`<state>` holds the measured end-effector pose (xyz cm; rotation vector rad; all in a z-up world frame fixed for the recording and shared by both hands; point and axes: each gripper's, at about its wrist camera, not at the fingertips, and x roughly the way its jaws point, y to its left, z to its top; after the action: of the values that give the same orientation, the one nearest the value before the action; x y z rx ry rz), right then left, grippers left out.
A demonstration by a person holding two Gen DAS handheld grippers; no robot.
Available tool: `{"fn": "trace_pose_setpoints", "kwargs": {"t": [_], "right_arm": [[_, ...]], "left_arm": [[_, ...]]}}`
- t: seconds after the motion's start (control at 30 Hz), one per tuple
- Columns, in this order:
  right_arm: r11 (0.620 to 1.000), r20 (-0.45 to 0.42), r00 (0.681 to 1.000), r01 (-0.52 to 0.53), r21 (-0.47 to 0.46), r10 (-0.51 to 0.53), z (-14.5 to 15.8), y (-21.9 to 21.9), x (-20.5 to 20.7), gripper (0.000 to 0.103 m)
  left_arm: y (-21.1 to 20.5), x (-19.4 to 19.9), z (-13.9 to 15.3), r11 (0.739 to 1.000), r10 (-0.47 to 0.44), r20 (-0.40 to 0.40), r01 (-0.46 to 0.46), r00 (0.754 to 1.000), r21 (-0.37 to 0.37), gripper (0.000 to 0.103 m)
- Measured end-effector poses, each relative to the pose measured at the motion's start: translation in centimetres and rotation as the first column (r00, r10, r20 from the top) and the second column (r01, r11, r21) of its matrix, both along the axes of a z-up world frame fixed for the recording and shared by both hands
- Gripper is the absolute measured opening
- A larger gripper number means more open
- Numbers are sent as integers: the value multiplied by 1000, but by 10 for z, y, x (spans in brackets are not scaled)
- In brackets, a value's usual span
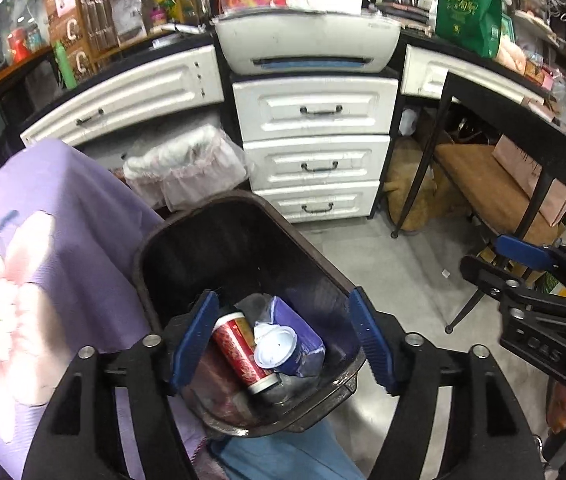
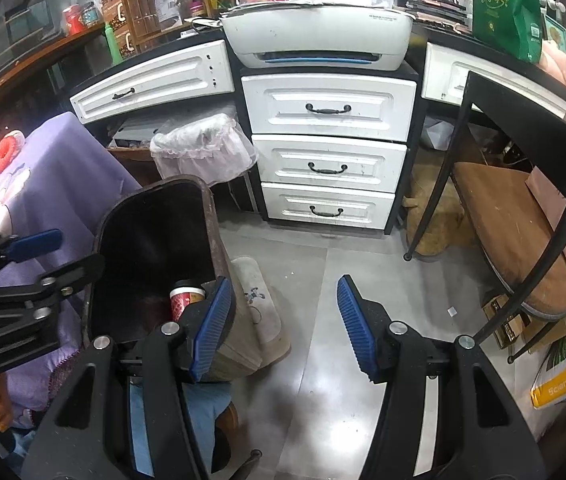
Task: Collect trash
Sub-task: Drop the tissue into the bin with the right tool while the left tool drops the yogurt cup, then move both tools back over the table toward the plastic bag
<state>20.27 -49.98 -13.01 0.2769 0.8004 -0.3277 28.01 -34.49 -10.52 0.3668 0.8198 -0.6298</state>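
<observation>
Both tongs empty over the dark bin; trash already inside.

The left tongs [image 1: 283,340] hang spread wide directly above the dark bin [image 1: 187,240], gripping nothing; the placement suggests a drop just made or a check of the contents. In the bin's near end lie a red can [image 1: 241,350] on its side, a white-lidded cup [image 1: 277,346] touching it, and a purple packet [image 1: 297,326] behind the cup. The right tongs [image 2: 283,324] also stand wide and empty, off the bin's right side above the grey floor [image 2: 323,400], one blue pad overlapping the bin's rim in view. A purple cloth [image 1: 63,208] drapes just left of the bin; white drawers [image 1: 315,160] stand beyond it. A small white scrap [image 2: 451,311] lies on the floor well right of the bin, possibly a piece left to collect.
</observation>
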Motion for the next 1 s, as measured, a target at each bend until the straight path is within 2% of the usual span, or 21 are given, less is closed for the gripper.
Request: {"fn": "trace_pose_setpoints", "kwargs": {"t": [0.1,0.17,0.23,0.4,0.47,0.53,0.67,1.0], "right_arm": [[1000,15,1000,-20,-4,20,7,8,3,59],[999,31,999,-37,-6,37,12,15,5,65],[998,49,997,-62,-11,62,19,25,9,65],[988,106,982,-152,-28,155,44,58,21,71],[981,121,973,-192,-40,195,53,75,26,81],[968,143,958,-245,-56,251,63,96,35,81],[934,160,920,-350,-78,358,78,140,54,81],[818,166,801,-562,-119,575,99,242,90,81]], "left_arm": [[15,-4,15,1000,15,31,-15,999,-12,73],[26,-6,25,999,32,46,-31,998,-26,76],[41,-8,38,998,53,71,-50,996,-43,79],[81,-14,67,993,113,172,-104,979,-57,86],[96,-15,73,990,138,210,-129,968,-54,89],[117,-14,82,985,174,260,-169,950,-39,91],[152,-6,91,971,235,288,-238,928,-26,91],[273,26,104,892,433,304,-452,848,-9,91]]}}
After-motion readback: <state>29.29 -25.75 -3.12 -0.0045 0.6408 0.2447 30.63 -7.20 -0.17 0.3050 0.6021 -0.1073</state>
